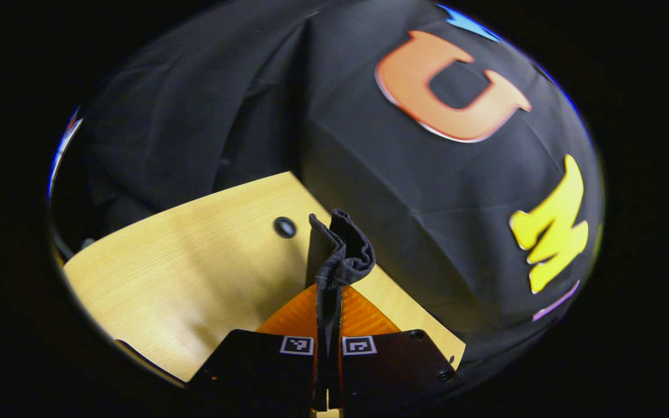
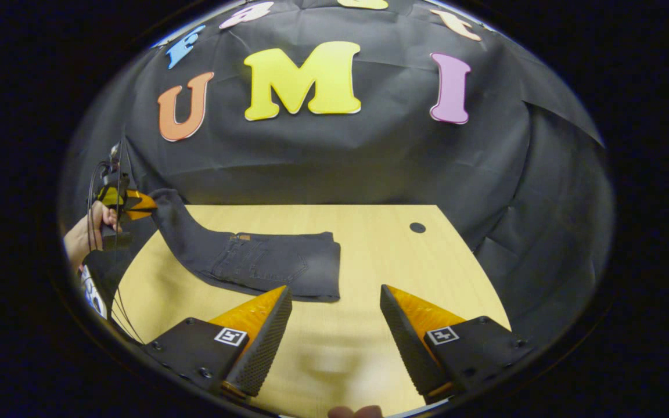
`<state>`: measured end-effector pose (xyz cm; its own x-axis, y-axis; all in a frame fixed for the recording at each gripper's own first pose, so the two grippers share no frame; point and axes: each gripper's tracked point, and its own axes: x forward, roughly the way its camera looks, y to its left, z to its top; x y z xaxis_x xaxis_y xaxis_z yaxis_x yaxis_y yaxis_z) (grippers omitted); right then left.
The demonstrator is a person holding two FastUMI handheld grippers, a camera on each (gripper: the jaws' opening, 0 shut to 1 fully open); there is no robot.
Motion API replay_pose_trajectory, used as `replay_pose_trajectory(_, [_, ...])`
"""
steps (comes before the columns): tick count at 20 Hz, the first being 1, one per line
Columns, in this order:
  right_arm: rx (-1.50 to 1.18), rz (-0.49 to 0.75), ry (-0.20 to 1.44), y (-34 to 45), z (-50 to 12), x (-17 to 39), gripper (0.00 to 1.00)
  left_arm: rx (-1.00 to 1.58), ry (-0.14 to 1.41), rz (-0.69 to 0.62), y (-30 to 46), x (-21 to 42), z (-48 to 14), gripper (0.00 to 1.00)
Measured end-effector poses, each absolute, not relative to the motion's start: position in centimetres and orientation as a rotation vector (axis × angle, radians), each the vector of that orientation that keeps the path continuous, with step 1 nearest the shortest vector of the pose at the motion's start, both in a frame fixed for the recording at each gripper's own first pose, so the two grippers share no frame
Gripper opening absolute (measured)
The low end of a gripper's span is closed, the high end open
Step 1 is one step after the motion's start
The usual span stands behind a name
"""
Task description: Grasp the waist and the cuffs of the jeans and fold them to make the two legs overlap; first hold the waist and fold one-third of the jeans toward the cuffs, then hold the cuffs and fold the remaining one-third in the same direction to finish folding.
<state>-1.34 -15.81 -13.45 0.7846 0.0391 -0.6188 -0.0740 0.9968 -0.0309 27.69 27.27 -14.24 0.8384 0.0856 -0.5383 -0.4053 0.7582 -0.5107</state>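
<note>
Dark jeans (image 2: 265, 264) lie on the wooden table (image 2: 369, 273), folded at the right with the waist and a back pocket on top. Their leg end rises off the table to the far left, where my left gripper (image 2: 146, 203) holds it up, a hand behind it. In the left gripper view that gripper (image 1: 328, 290) is shut on a bunched dark cuff of the jeans (image 1: 339, 249), which sticks up between the fingers. My right gripper (image 2: 334, 296) is open above the table's near part, a little short of the folded edge, with nothing between its fingers.
A small dark round hole (image 2: 417, 227) sits in the table near its far right corner; the hole (image 1: 284, 227) also shows in the left gripper view. Black cloth walls close the table's far side and right. Cables (image 2: 117, 302) hang by the left hand.
</note>
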Motion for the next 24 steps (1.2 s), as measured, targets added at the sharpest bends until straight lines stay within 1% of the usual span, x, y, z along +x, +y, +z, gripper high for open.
replay_pose_trajectory(1, [-0.048, 0.053, 0.656, -16.4, -13.1, -1.7, 0.94, -0.622, 0.499, 0.24, 24.2, 27.7, -12.8, 0.04])
replay_pose_trajectory(3, [-0.036, 0.034, 0.64, -17.8, -12.4, -2.5, 0.94, -0.539, 0.464, 0.154, 20.4, 28.1, -10.3, 0.04])
replay_pose_trajectory(4, [-0.033, 0.023, 0.633, -18.6, -12.0, -2.9, 0.96, -0.485, 0.449, 0.101, 17.9, 28.4, -9.4, 0.04])
replay_pose_trajectory(7, [-0.019, -0.021, 0.623, -21.4, -11.5, -4.1, 0.96, -0.353, 0.439, -0.022, 10.9, 28.4, -8.6, 0.04])
replay_pose_trajectory(9, [-0.012, -0.05, 0.622, -23.3, -11.2, -5.1, 0.99, -0.266, 0.444, -0.078, 6.8, 28.4, -9.8, 0.04])
replay_pose_trajectory(10, [-0.009, -0.066, 0.623, -24.3, -11.1, -5.5, 0.96, -0.233, 0.453, -0.108, 4.5, 28.3, -10.8, 0.04])
replay_pose_trajectory(11, [-0.007, -0.078, 0.628, -25.3, -11.2, -6.1, 0.99, -0.201, 0.463, -0.136, 2.3, 28.0, -12.0, 0.04])
replay_pose_trajectory(12, [-0.007, -0.092, 0.636, -26.2, -11.5, -6.7, 0.96, -0.165, 0.475, -0.155, 0.3, 27.9, -13.5, 0.04])
replay_pose_trajectory(13, [-0.006, -0.106, 0.652, -27.2, -11.9, -7.3, 0.97, -0.119, 0.489, -0.17, -1.5, 28.6, -15.6, 0.04])
replay_pose_trajectory(15, [0.003, -0.132, 0.692, -29.3, -12.9, -8.6, 0.99, -0.033, 0.52, -0.195, -4.6, 28.5, -20.2, 0.04])
replay_pose_trajectory(17, [-0.003, -0.155, 0.722, -31.3, -13.4, -9.3, 0.94, 0.02, 0.565, -0.192, -6.4, 28.2, -25.5, 0.04])
replay_pose_trajectory(18, [-0.009, -0.162, 0.729, -32.1, -13.6, -9.5, 0.99, 0.043, 0.585, -0.179, -6.7, 28.1, -27.7, 0.04])
replay_pose_trajectory(19, [-0.015, -0.169, 0.732, -32.9, -13.6, -9.7, 0.96, 0.064, 0.605, -0.16, -6.8, 28.0, -29.6, 0.04])
replay_pose_trajectory(21, [-0.024, -0.174, 0.741, -34.0, -13.8, -9.8, 0.96, 0.096, 0.629, -0.12, -6.6, 27.8, -32.2, 0.04])
replay_pose_trajectory(24, [-0.017, -0.162, 0.752, -34.4, -14.2, -9.0, 0.96, 0.126, 0.61, -0.055, -7.0, 27.8, -33.0, 0.04])
